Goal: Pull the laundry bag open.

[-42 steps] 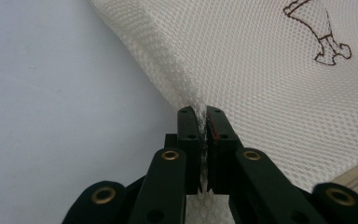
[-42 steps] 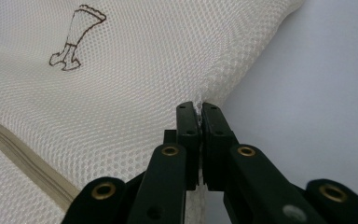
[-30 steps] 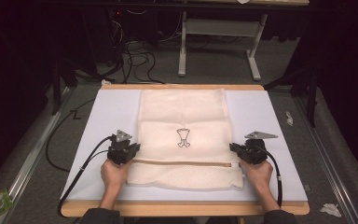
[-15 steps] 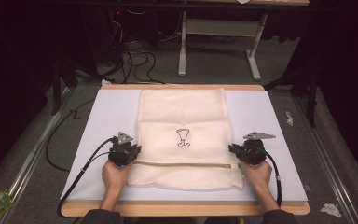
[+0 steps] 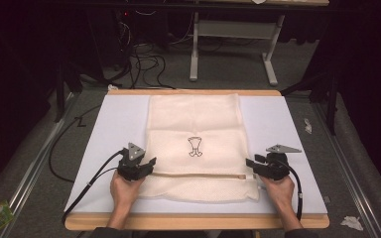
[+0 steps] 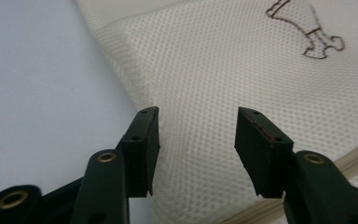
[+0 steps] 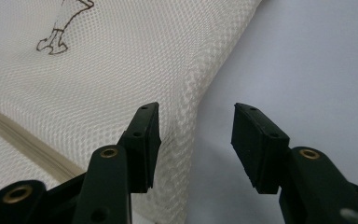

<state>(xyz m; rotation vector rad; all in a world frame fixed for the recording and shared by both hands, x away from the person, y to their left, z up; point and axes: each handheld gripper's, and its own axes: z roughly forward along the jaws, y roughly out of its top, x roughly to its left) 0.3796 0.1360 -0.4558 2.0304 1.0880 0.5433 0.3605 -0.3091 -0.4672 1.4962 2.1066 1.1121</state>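
Observation:
A cream mesh bag with a small brown drawing and a zipper lies flat on the white sheet. My left gripper rests at the bag's left edge beside the zipper. Its jaws have just been opening and now stand apart over the mesh, pressing on nothing. At the bag's right edge my right gripper has also just been opening. In the right gripper view the bag's edge lies between the spread jaws, untouched by the pads.
The sheet covers a wooden table whose front edge is near the person's hands. Black cables trail off the left side. A metal frame and cables stand on the floor beyond the table. Scraps of paper lie at the right.
Both grippers' jaws have opened from shut and let go of the bag's edges. The hands have stayed where they were.

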